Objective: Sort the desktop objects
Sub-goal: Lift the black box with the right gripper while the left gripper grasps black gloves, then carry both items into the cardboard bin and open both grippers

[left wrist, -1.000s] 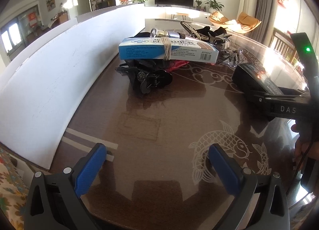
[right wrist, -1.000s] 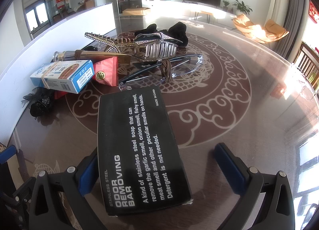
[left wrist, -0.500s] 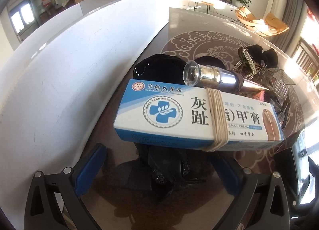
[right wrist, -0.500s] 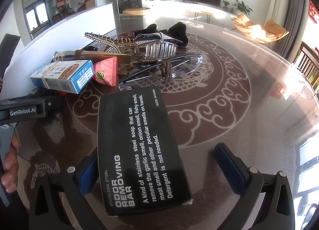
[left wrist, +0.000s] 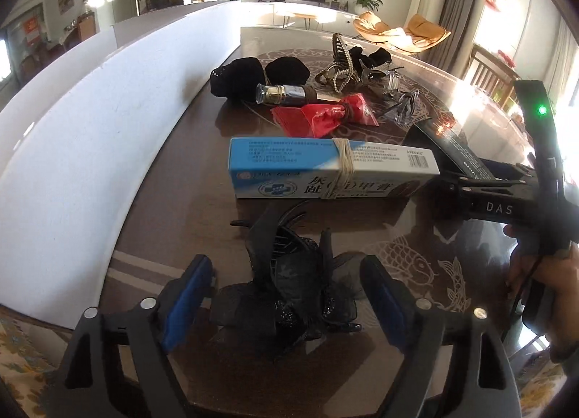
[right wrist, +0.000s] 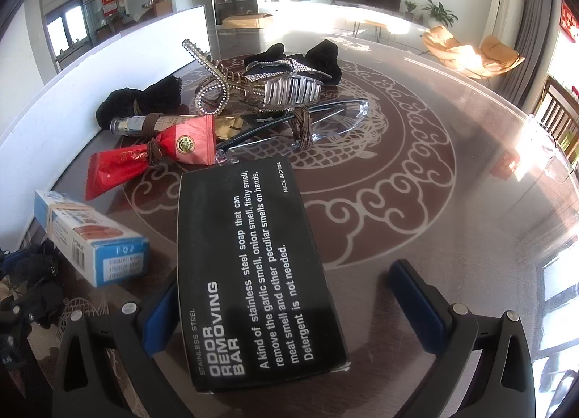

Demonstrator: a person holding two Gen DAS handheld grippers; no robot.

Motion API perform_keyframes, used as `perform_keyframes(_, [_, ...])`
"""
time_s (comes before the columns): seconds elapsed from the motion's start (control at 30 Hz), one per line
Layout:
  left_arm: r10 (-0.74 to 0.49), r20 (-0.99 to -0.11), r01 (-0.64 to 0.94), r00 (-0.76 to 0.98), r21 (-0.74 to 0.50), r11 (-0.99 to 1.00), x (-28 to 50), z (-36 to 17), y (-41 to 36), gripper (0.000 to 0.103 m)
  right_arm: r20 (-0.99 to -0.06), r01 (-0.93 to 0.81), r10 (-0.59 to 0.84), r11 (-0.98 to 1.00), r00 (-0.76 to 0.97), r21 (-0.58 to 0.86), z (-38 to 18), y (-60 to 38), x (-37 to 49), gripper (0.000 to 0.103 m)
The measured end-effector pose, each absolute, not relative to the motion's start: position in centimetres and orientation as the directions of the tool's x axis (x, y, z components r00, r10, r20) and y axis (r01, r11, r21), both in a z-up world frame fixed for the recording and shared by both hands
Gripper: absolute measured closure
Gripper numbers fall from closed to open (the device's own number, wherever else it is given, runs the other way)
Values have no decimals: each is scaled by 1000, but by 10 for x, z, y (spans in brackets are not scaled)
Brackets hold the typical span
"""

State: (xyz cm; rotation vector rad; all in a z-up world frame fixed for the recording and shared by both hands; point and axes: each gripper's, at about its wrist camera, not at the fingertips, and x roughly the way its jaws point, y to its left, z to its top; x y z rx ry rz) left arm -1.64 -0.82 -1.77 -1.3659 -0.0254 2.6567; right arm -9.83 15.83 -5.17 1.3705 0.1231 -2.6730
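black hair bow (left wrist: 289, 295) between left tongs (left wrist: 286, 295), seemingly ungripped

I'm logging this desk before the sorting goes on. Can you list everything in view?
black bow hair clip: 1, black, between the left gripper's fingers
ointment box: 1, blue and white, banded, behind the clip
black box: 1, black with white text, between the right gripper's fingers
red packet: 1, red, tied with a brown band, beyond the black box
small bottle: 1, silvery, behind the packet
glasses: 1, clear, banded
rhinestone clips: at least 2, sparkly, in the far pile
black scrunchies: several, far pile
white board: 1, along the table's left
table: 1, dark, patterned
left gripper: open
right gripper: open
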Motion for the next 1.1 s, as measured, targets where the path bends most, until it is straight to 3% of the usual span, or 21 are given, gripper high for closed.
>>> perform_keyframes(0.23, [135,-813,-122,-566,-79,-989,-24,-26,-16,15,-812,157,-83,-988,-577,-11,-52,158,-98,0])
perform_keyframes(0.37, [73,-839,-153,-540,12,-988,-23,-29,-2,16,-813,157,-84,-988,-576,-10,-52,158,-98,0])
perform_keyframes(0.43, [80,-836,-156,-543,7,-988,-13,-27,-1,25,-820,183,-96,-983,-564,-11,-51,158,-100,0])
perform_keyframes(0.5, [85,-820,-164,-567,11,-986,-7,-23,0,61,-851,246,-123,-969,-511,-8,-50,161,-107,0])
perform_keyframes(0.57, [95,-819,-152,-565,-10,-988,-9,-21,-2,66,-863,290,-145,-957,-484,-1,-47,162,-112,1])
perform_keyframes(0.6, [110,-817,-147,-567,-31,-989,-10,-21,-5,68,-858,314,-161,-949,-487,0,-44,162,-111,16])
perform_keyframes(0.63, [128,-816,-141,-564,-58,-988,-10,-20,-8,68,-858,342,-168,-940,-485,-9,-40,160,-110,46])
perform_keyframes(0.83, [281,-747,-153,-603,-238,-959,8,1,-34,69,-874,335,-182,-942,-450,23,-19,179,-85,44])
perform_keyframes(1.1, [301,-668,-114,-681,-309,-944,25,51,-62,69,-854,300,-244,-948,-460,109,8,191,-72,44])
